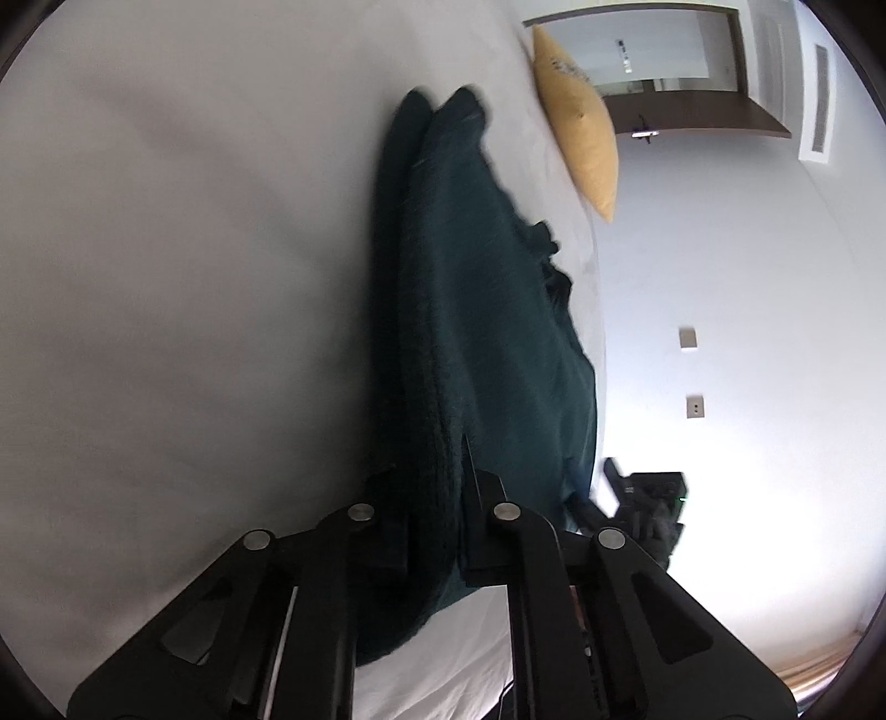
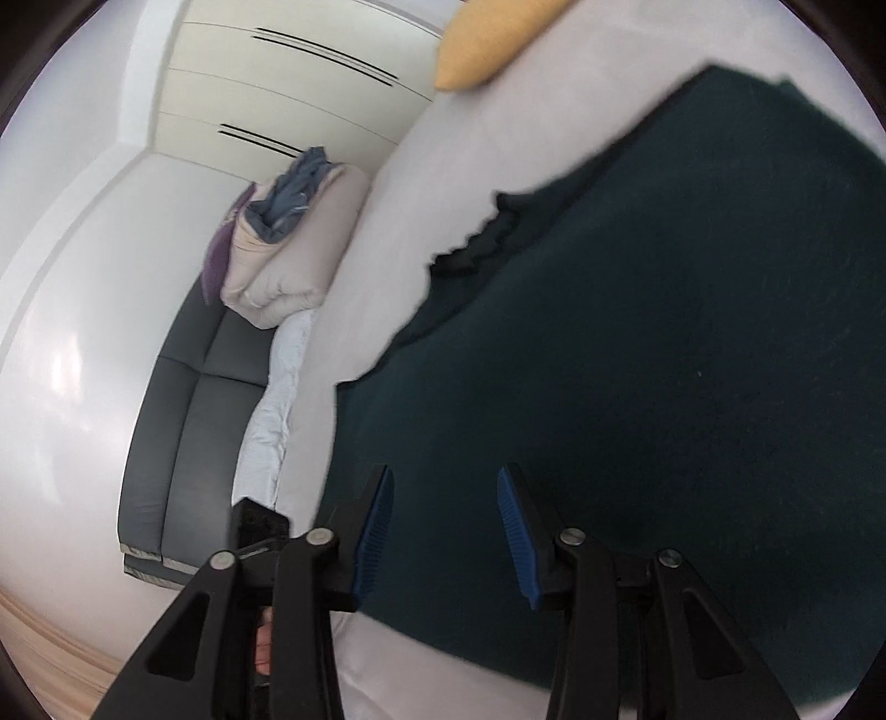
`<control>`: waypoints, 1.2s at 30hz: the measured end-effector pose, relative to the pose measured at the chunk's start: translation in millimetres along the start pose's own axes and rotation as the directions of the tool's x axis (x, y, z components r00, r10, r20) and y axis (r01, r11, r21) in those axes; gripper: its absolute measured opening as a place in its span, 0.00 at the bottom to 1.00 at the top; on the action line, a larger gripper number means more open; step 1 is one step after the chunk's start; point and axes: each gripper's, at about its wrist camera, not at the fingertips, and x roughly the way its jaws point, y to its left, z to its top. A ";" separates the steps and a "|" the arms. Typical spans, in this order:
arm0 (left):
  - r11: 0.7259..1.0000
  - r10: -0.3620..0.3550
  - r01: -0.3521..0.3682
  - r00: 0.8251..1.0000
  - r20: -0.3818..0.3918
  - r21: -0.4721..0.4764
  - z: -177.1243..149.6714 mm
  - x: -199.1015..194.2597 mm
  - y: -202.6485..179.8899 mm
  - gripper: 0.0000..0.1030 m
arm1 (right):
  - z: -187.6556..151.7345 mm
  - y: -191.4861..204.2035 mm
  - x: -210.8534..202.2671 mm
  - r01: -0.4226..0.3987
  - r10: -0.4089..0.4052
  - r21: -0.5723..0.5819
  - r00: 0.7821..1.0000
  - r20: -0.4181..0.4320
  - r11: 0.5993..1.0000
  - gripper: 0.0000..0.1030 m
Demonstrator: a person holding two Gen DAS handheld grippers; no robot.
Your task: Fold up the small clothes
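Note:
A dark green garment (image 1: 476,310) lies on a white bed (image 1: 166,277). My left gripper (image 1: 434,498) is shut on a doubled edge of it, and the cloth runs away from the jaws in a raised fold. In the right wrist view the same garment (image 2: 664,360) spreads flat across the bed (image 2: 398,221). My right gripper (image 2: 446,515) is open just above the garment's near part, its blue pads (image 2: 515,537) apart and holding nothing.
A yellow pillow (image 1: 581,127) lies at the far end of the bed, also showing in the right wrist view (image 2: 482,39). A folded beige duvet with a blue cloth (image 2: 288,243) sits on a dark sofa (image 2: 188,410) beside the bed. Wardrobe doors (image 2: 288,88) stand behind.

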 end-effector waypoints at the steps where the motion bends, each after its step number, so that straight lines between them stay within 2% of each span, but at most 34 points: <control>1: 1.000 0.011 -0.011 1.000 0.014 0.021 0.3 -2.3 -9.7 0.09 | 0.4 -4.4 3.5 0.000 0.000 0.016 1.000 -0.006 1.000 0.46; 5: 0.986 0.063 -0.070 0.997 0.049 0.153 -2.1 -3.7 -63.9 0.09 | 1.4 -11.2 -3.6 -0.051 0.051 0.036 0.999 0.002 0.998 0.50; 8: 0.961 0.091 -0.104 0.994 0.062 0.258 -9.6 8.9 -110.9 0.09 | 7.8 -14.0 -13.5 -0.069 0.069 0.042 0.998 0.009 0.997 0.54; 11: 0.930 0.104 -0.118 0.993 0.059 0.348 -21.1 33.0 -153.7 0.09 | 18.4 -19.8 -23.2 -0.109 0.108 0.073 0.994 0.018 0.991 0.58; 15: 0.877 0.151 -0.149 0.988 0.032 0.457 -44.1 88.2 -196.7 0.09 | 36.6 -26.4 -33.1 -0.206 0.203 0.126 0.979 0.037 0.970 0.62; 18: 0.856 0.184 -0.159 0.983 -0.002 0.492 -57.3 130.1 -209.4 0.09 | 51.7 -28.9 -29.0 -0.253 0.255 0.152 0.967 0.007 0.955 0.68; 22: 0.809 0.238 -0.187 0.971 -0.020 0.557 -82.9 176.6 -214.2 0.09 | 62.9 -39.2 -20.8 -0.227 0.237 0.188 0.971 -0.029 0.955 0.68; 25: 0.808 0.243 -0.181 0.969 -0.038 0.561 -92.4 195.5 -208.4 0.09 | 69.1 -46.7 -13.7 -0.232 0.247 0.215 0.968 -0.047 0.949 0.68; 28: 0.795 0.257 -0.200 0.966 -0.019 0.572 -96.4 200.1 -204.0 0.09 | 73.5 -44.8 -8.1 -0.210 0.230 0.211 0.970 -0.076 0.955 0.67; 29: 0.783 0.267 -0.210 0.964 -0.011 0.586 -94.9 201.2 -204.6 0.09 | 75.6 -42.7 -6.6 -0.201 0.222 0.207 0.972 -0.080 0.957 0.67; 33: 0.690 0.338 -0.275 0.940 0.038 0.669 -110.7 205.5 -213.3 0.11 | 85.8 -37.4 -3.3 -0.164 0.183 0.203 0.980 -0.081 0.965 0.67; 35: 0.652 0.364 -0.291 0.930 0.048 0.700 -120.1 203.2 -217.7 0.16 | 90.8 -33.3 -0.1 -0.138 0.157 0.189 0.984 -0.089 0.972 0.66; 36: 0.641 0.352 -0.274 0.935 0.042 0.717 -126.5 198.6 -219.5 0.24 | 93.4 -28.1 1.0 -0.117 0.134 0.165 0.986 -0.096 0.979 0.62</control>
